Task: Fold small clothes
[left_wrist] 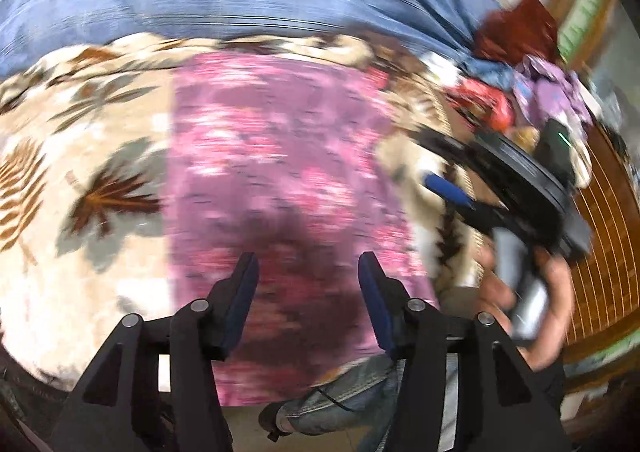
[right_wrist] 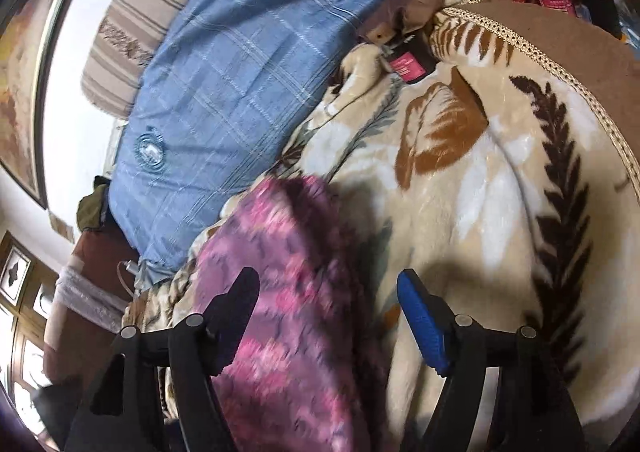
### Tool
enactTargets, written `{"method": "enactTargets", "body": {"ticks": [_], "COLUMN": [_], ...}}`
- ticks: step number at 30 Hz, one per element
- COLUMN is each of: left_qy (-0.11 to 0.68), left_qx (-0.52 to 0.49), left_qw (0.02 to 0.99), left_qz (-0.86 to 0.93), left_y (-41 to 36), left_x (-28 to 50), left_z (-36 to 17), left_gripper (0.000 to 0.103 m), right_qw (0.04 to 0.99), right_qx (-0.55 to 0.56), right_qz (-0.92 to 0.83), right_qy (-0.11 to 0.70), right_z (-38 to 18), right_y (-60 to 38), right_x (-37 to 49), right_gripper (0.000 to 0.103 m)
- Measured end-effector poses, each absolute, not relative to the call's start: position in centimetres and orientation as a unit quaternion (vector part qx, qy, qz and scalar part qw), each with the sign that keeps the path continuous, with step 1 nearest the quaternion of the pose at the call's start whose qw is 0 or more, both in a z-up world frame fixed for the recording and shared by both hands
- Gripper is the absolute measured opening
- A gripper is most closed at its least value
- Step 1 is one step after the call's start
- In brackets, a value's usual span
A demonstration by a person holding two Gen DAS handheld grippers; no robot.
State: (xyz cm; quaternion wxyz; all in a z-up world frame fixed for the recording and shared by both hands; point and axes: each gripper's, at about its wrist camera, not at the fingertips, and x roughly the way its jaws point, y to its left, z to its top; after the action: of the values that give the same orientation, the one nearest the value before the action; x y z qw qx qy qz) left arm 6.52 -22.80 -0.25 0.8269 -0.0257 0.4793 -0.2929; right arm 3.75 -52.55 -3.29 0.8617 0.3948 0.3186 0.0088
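Home bedroom, lived-in.
Bed w/ leaf-print fleece blanket (right_wrist: 460, 180), blue checked quilt (right_wrist: 240, 64), striped pillow (right_wrist: 132, 24); framed picture (right_wrist: 24, 92) on wall; heap of clothes (left_wrist: 532, 84) at bed edge.

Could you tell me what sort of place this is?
Most likely a bedroom: a leaf-print blanket and a blue checked quilt cover a bed, with a striped pillow by the wall.
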Motion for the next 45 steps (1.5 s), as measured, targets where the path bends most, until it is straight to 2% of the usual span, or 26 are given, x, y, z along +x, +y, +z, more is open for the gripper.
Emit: {"method": "enactTargets", "body": {"ticks": [4,6,8,9,10,11,14,17,18,19,21,22,25,29,32,33,36,39,42,44,45], "left_qy": [0.494,0.509,0.524,0.527,0.529,0.527,0.526,0.535,0.532,0.527,0.516,0.513,0.513,0.527,0.545,0.545,0.543,0.55,0.556,0.566,0.561], "left_qx": [-0.053,-0.068,-0.081,-0.083,-0.082,-0.076,-0.042,-0.055,-0.065,-0.075,-0.092,-0.099,-0.11,-0.138,-0.163,-0.166,-0.17,-0.182,-0.179,-0.188,-0.185], "left_qw": [0.83,0.823,0.814,0.811,0.809,0.81,0.813,0.804,0.803,0.804,0.805,0.805,0.803,0.786,0.765,0.764,0.765,0.758,0.754,0.744,0.749], "left_qz": [-0.252,-0.243,-0.238,-0.239,-0.242,-0.246,-0.246,-0.255,-0.26,-0.267,-0.278,-0.282,-0.283,-0.293,-0.302,-0.302,-0.302,-0.301,-0.301,-0.301,-0.298], "left_y": [-19.2,-18.2,-17.8,-17.8,-18.0,-18.3,-19.4,-18.9,-18.7,-18.3,-17.8,-17.6,-17.8,-18.8,-19.2,-19.4,-19.8,-20.1,-20.6,-20.8,-20.8], "left_x": [8.0,8.7,9.2,9.1,9.1,9.0,8.7,9.0,9.2,9.4,10.2,10.8,13.3,16.5,18.0,18.1,18.4,18.9,19.2,19.3,19.1], "left_z": [-1.9,-3.1,-4.4,-4.7,-5.0,-5.1,-5.7,-5.5,-5.1,-4.5,-3.2,-2.8,-2.0,-2.9,-4.4,-4.8,-5.4,-6.0,-6.9,-7.9,-7.8], "left_gripper": [0.052,0.052,0.052,0.052,0.052,0.052,0.052,0.052,0.052,0.052,0.055,0.057,0.059,0.063,0.063,0.066,0.071,0.072,0.073,0.067,0.062], "right_qw": [0.862,0.866,0.862,0.856,0.846,0.839,0.832,0.849,0.857,0.866,0.875,0.876,0.861,0.834,0.812,0.808,0.807,0.802,0.81,0.812,0.811], "right_qx": [0.364,0.315,0.263,0.259,0.262,0.263,0.258,0.271,0.287,0.303,0.325,0.33,0.345,0.374,0.392,0.387,0.37,0.368,0.338,0.336,0.336], "right_qz": [0.024,0.001,-0.045,-0.053,-0.065,-0.077,-0.092,-0.077,-0.058,-0.037,-0.004,0.015,0.077,0.099,0.095,0.1,0.105,0.129,0.123,0.121,0.121], "right_qy": [0.351,0.389,0.431,0.445,0.46,0.47,0.482,0.448,0.423,0.397,0.358,0.352,0.365,0.394,0.422,0.433,0.448,0.452,0.463,0.462,0.463], "right_z": [-3.6,-4.2,-5.2,-5.8,-6.5,-6.9,-7.3,-5.9,-4.9,-3.8,-1.6,-0.8,0.5,-2.7,-6.5,-7.0,-7.7,-7.8,-7.8,-7.8,-7.9], "right_y": [-49.5,-47.8,-47.0,-47.1,-47.4,-47.6,-47.6,-47.8,-48.1,-48.4,-49.3,-49.6,-51.0,-52.9,-53.1,-52.6,-52.9,-52.0,-51.1,-50.9,-50.9], "right_x": [2.2,2.4,3.2,3.5,3.9,4.1,4.9,4.2,3.9,3.6,3.7,4.3,8.4,13.0,13.1,12.6,13.3,14.0,14.2,14.2,14.1], "right_gripper": [0.074,0.068,0.044,0.022,0.011,0.011,0.01,0.019,0.034,0.064,0.093,0.095,0.095,0.094,0.085,0.08,0.078,0.069,0.069,0.068,0.061]}}
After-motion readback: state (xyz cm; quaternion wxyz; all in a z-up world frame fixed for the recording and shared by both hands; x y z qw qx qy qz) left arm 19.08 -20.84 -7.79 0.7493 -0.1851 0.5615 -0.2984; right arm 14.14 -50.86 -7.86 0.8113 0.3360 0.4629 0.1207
